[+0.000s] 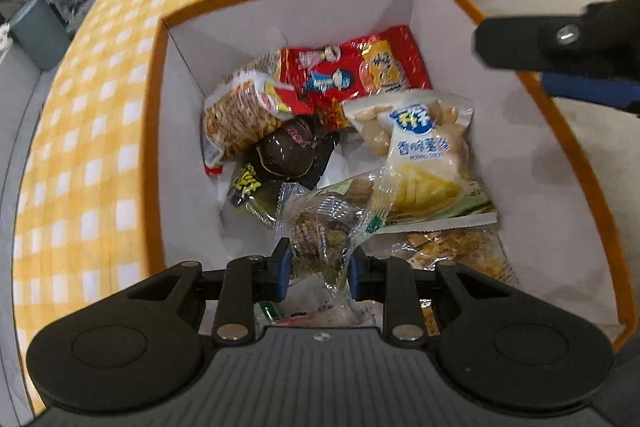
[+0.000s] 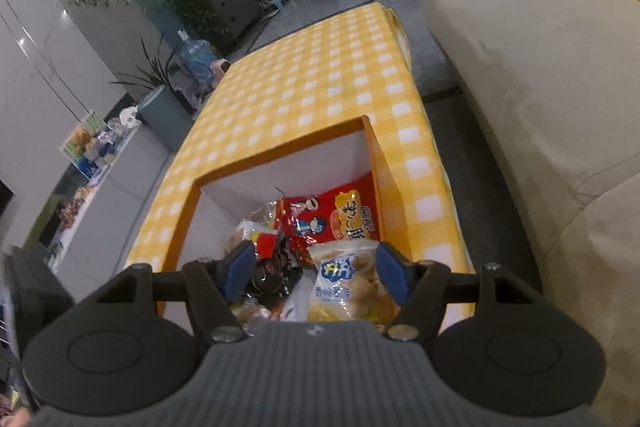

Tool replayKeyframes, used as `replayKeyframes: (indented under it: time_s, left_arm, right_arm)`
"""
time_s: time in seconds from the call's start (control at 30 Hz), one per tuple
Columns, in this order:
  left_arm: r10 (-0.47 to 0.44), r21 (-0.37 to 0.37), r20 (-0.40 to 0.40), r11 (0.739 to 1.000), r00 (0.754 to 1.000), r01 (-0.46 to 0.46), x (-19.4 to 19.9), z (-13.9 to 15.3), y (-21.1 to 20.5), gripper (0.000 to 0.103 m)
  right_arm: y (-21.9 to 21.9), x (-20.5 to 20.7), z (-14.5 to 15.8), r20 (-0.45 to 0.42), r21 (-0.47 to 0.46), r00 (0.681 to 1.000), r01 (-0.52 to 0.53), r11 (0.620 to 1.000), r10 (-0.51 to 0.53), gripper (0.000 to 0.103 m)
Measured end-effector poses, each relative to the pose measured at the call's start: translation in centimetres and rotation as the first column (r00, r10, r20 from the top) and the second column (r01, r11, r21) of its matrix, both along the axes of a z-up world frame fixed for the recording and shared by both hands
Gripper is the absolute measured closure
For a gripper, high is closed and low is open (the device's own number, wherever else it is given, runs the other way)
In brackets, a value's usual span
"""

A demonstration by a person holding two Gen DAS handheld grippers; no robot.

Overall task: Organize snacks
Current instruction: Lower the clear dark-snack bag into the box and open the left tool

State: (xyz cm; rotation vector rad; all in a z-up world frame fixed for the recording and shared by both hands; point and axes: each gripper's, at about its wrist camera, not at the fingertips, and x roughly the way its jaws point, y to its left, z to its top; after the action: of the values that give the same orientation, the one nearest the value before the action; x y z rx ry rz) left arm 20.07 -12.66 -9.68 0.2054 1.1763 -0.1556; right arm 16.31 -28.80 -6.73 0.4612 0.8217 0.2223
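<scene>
The left gripper (image 1: 318, 267), clamped on a clear-wrapped snack (image 1: 324, 227), hung over the snack-filled orange box (image 1: 154, 131) on the checked table (image 1: 100, 107), the right gripper (image 2: 316, 273) standing apart and empty above it; the slippery wrapper might slide free early.
</scene>
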Motion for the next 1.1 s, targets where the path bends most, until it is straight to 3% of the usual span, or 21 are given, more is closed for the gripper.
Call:
replayKeyframes:
  time_s: [0.1, 0.23, 0.47, 0.63, 0.7, 0.83, 0.97, 1.1]
  left_arm:
    - [0.048, -0.021, -0.048, 0.999, 0.998, -0.049, 0.8, -0.9, 0.5, 0.071]
    - [0.052, -0.045, -0.051, 0.998, 0.997, -0.054, 1.0, -1.1, 0.8, 0.069]
    - [0.028, -0.069, -0.062, 0.997, 0.998, -0.032, 1.0, -0.3, 0.3, 0.044]
    - [-0.028, -0.115, -0.088, 0.993, 0.996, 0.018, 0.3, 1.6, 0.2, 0.033]
    - [-0.061, -0.149, -0.061, 0.987, 0.996, 0.052, -0.7, 3.0, 0.3, 0.028]
    - [-0.061, -0.118, -0.007, 0.991, 0.998, 0.06, -2.2, 5.2, 1.0, 0.026]
    - [0.018, -0.12, 0.041, 0.993, 0.999, -0.013, -3.4, 6.8, 3.0, 0.026]
    - [0.106, -0.198, 0.059, 0.976, 0.993, -0.092, -4.9, 7.4, 5.5, 0.026]
  right_arm:
    - [0.1, 0.2, 0.1, 0.008, -0.017, 1.0, -0.003, 1.0, 0.003, 0.037]
    - [0.5, 0.4, -0.3, -0.004, -0.02, 1.0, -0.016, 1.0, 0.015, 0.037]
    - [0.8, 0.5, -0.3, -0.007, -0.021, 1.0, -0.021, 1.0, 0.021, 0.037]
    - [0.7, 0.4, -0.2, -0.002, -0.014, 1.0, -0.018, 1.0, 0.018, 0.037]
    - [0.4, 0.3, -0.1, 0.003, -0.01, 1.0, -0.015, 1.0, 0.015, 0.037]
    - [-0.1, 0.0, 0.1, 0.009, 0.004, 1.0, -0.003, 1.0, 0.003, 0.037]
    - [-0.3, -0.3, 0.2, 0.009, 0.008, 1.0, 0.003, 1.0, -0.003, 0.037]
    - [-0.1, -0.4, 0.0, -0.013, -0.019, 1.0, 0.009, 1.0, -0.01, 0.037]
